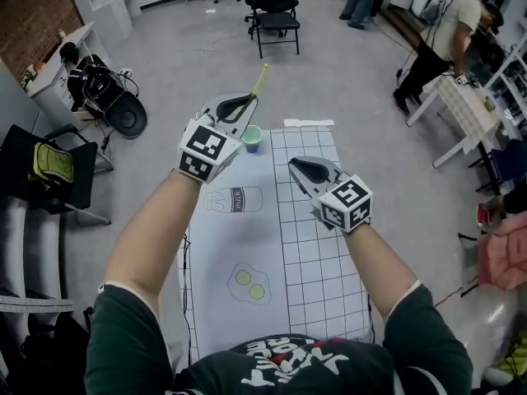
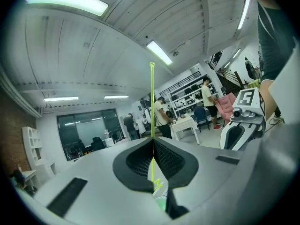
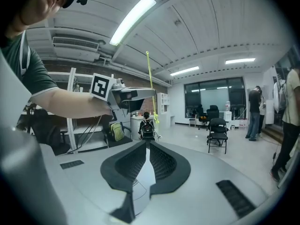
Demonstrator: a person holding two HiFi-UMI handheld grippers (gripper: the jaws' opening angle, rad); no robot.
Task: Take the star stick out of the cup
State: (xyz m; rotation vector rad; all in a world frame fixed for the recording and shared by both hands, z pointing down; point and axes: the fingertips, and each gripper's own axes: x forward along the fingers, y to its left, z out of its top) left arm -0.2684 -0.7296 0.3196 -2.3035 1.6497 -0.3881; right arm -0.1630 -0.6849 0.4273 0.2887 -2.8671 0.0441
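Left gripper view: my left gripper (image 2: 153,142) has its jaws pinched tight on the yellow-green star stick (image 2: 152,107), which I hold upright above the green cup (image 1: 252,138). My right gripper (image 3: 147,144) is right of the cup, jaws closed, empty.

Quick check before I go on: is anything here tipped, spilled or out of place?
Nothing stands out: the cup stands upright on the table, no spill shows, and the left gripper is shut on the star stick.
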